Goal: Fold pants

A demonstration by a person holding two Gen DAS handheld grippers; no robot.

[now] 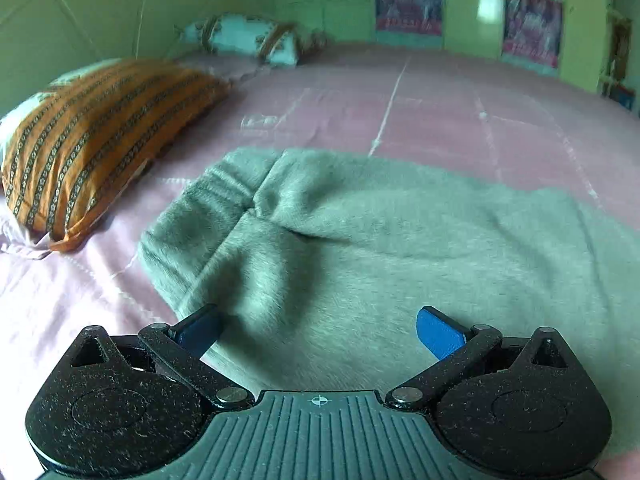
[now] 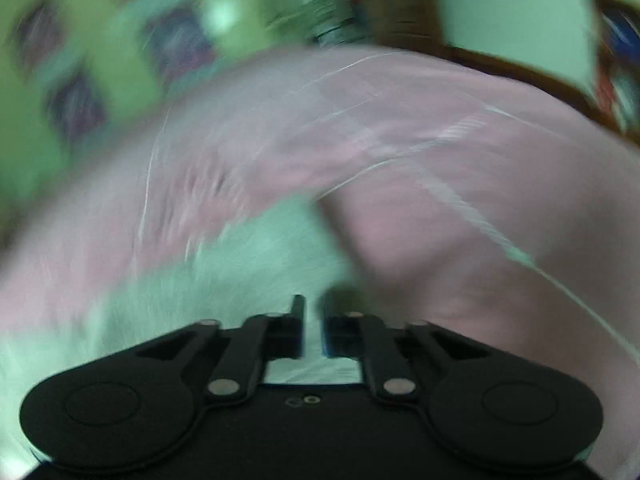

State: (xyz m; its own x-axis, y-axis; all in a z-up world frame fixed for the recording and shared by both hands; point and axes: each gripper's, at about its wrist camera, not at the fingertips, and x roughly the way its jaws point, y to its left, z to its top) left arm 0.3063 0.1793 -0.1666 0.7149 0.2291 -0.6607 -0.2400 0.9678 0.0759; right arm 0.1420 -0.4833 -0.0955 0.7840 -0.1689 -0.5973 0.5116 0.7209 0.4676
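Grey fleece pants [image 1: 360, 240] lie spread on a pink bed sheet [image 1: 400, 100], waistband end toward the left. My left gripper [image 1: 320, 332] is open, its blue fingers wide apart just above the near part of the pants, holding nothing. In the blurred right wrist view, my right gripper [image 2: 314, 330] has its fingers nearly closed with a narrow gap, and pale pants fabric [image 2: 240, 280] runs between and under them; it looks pinched on the cloth.
An orange striped pillow [image 1: 100, 140] lies at the left of the bed. A light patterned pillow [image 1: 248, 38] sits at the far end by the green wall. Posters [image 1: 408, 0] hang on the far wall. A wooden bed edge [image 2: 520, 72] shows at the right.
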